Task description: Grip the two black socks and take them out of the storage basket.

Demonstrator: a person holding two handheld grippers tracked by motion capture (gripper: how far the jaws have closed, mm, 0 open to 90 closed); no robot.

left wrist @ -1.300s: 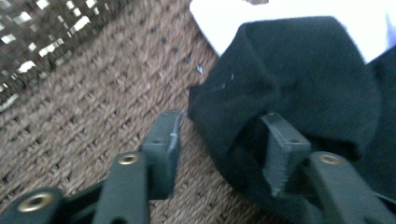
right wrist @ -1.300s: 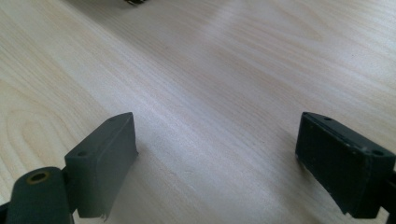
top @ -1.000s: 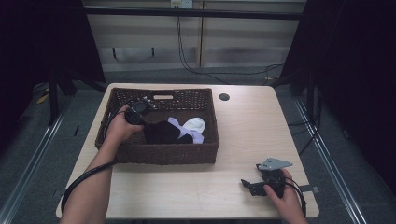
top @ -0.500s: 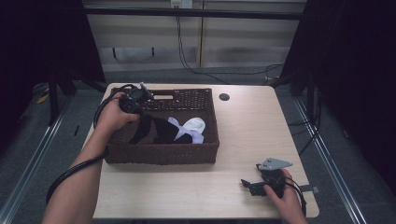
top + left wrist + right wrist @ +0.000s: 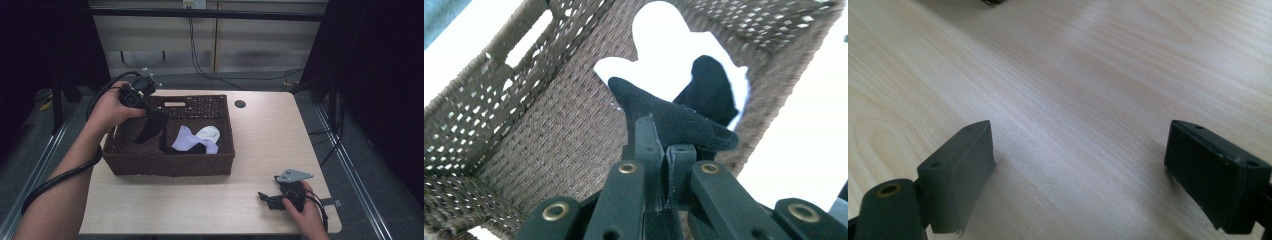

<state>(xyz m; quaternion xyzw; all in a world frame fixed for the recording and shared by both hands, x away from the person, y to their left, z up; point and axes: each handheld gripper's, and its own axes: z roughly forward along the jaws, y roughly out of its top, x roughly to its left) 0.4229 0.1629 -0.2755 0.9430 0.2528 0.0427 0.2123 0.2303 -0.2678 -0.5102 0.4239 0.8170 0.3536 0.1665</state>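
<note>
**Above the basket's left end: black sock held clear of the weave**

Over the left end of the basket (image 5: 170, 162), the left gripper (image 5: 150, 116) has its jaws pressed together on a black sock (image 5: 150, 127), which hangs free above the basket floor and inside the left wall. In the left gripper view the sock (image 5: 674, 122) drapes over the jaw tips as a soft, dark knit with a rounded fold.

Edges and room: the basket stands on the left half of the surface (image 5: 260, 145), its far rim near the far edge. The right half of the surface lies open, apart from a small round hole (image 5: 240, 104) near the far edge. The right gripper (image 5: 265, 199) rests close to the near right corner, well apart from the basket, its jaws spread wide over bare wood grain (image 5: 1073, 100).

Contents: the basket holds a pale lilac cloth (image 5: 186, 140), a white sock (image 5: 207, 133) just beside it, and a further dark piece (image 5: 197, 149) against them.

Materials: the basket is rectangular, of dark brown woven wicker, with a handle slot (image 5: 174, 104) in the far wall. The surface is light, smooth wood.
</note>
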